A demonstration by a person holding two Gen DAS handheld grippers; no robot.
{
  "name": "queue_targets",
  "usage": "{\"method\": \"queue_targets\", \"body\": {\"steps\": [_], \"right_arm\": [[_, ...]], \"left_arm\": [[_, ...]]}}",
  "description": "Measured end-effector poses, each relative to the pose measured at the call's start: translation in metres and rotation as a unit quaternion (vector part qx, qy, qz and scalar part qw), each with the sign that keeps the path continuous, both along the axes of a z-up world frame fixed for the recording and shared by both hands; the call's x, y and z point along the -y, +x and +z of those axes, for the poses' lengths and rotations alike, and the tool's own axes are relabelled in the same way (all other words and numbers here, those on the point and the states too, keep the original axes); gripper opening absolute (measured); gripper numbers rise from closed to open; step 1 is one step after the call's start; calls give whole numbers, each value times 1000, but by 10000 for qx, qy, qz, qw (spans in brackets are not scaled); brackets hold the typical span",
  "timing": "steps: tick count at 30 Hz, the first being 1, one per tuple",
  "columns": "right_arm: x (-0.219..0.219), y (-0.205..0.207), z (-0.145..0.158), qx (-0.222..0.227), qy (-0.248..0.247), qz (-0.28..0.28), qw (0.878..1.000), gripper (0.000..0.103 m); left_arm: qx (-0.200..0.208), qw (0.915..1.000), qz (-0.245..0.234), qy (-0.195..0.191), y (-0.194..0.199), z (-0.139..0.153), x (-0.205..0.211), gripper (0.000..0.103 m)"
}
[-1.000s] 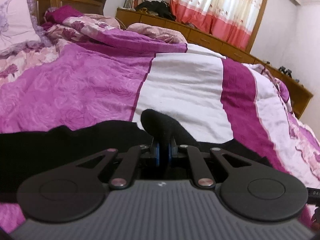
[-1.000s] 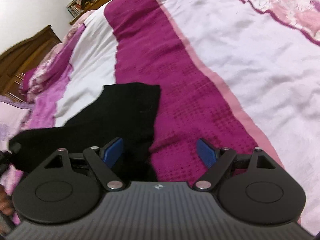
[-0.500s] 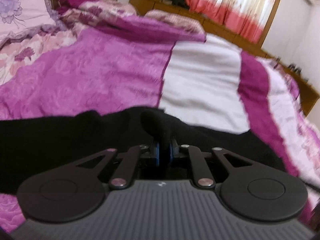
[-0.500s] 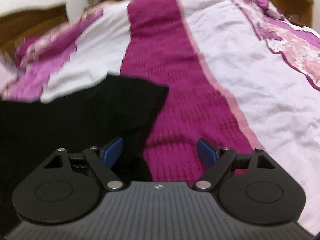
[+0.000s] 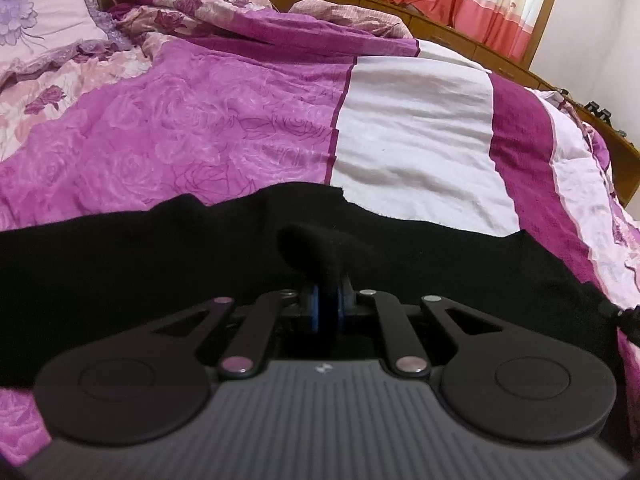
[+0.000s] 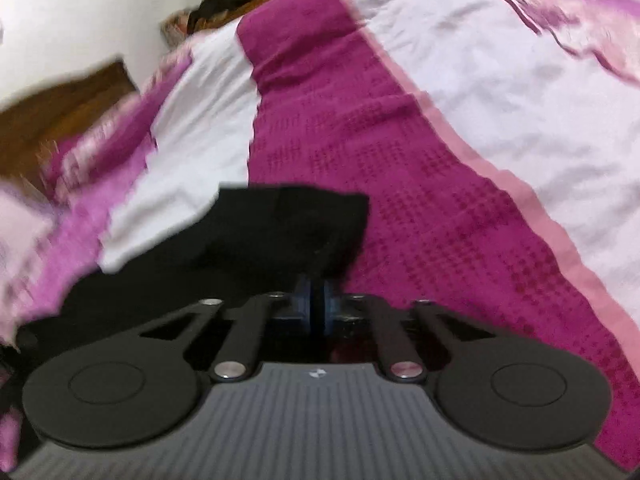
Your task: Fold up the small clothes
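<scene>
left gripper (image 5: 327, 307) low over bed, pointing along bedspread (image 5: 240, 128) toward headboard end — blue pads pinched together on raised fold of black garment (image 5: 160, 256). garment spreads wide across bedspread just ahead of gripper. right gripper (image 6: 316, 307) tilted, view blurred — fingers closed on edge of black garment (image 6: 280, 232), near its corner over magenta stripe. small pale logo on each gripper body, unreadable. pillow (image 5: 36, 16) upper left, curtain (image 5: 460, 0) at far wall.
</scene>
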State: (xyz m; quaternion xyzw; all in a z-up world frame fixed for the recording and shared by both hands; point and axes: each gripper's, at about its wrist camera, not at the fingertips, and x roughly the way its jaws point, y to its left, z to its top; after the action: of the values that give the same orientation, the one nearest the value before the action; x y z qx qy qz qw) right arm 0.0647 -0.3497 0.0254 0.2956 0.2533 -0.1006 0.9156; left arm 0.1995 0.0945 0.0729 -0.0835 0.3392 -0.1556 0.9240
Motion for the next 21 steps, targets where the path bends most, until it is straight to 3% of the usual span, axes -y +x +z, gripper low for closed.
{"method": "queue_targets", "body": {"steps": [4, 7, 10, 13, 14, 16, 17, 18, 19, 20, 21], "right_arm": [[-7, -3, 19, 170, -848, -132, 9962, 3], [-4, -1, 17, -195, -1182, -519, 9914, 0], [16, -2, 3, -514, -695, -853, 9926, 0], [24, -3, 1, -290, 26, -542, 9981, 1], [22, 2, 3, -350, 126, -349, 9987, 6], [13, 13, 6, -532, 41, -13, 9986, 33], [6, 15, 6, -511, -59, 160, 9985, 60], [0, 14, 4, -429, -107, 282, 9986, 75], [-6, 13, 2, -357, -158, 388, 9985, 75], [-13, 12, 1, -423, -271, 492, 9975, 55], [-16, 13, 1, -475, -289, 682, 9961, 2]], "left_arm": [[56, 9997, 138, 177, -1, 0, 0, 10], [-174, 9987, 234, 409, 5, -11, 0, 10], [-244, 9984, 193, 478, 7, -22, -2, 11], [-317, 9987, 227, 329, 8, -22, -7, 13], [-335, 9988, 229, 275, 8, -21, -8, 13], [-398, 9986, 287, 185, 8, -20, -10, 13], [-422, 9986, 294, 147, 8, -20, -10, 13], [-407, 9987, 274, 138, 7, -19, -9, 13], [-370, 9990, 201, 158, 6, -19, -7, 12], [-309, 9993, 126, 186, 5, -17, -6, 12], [-236, 9995, 109, 180, 4, -16, -5, 11]]}}
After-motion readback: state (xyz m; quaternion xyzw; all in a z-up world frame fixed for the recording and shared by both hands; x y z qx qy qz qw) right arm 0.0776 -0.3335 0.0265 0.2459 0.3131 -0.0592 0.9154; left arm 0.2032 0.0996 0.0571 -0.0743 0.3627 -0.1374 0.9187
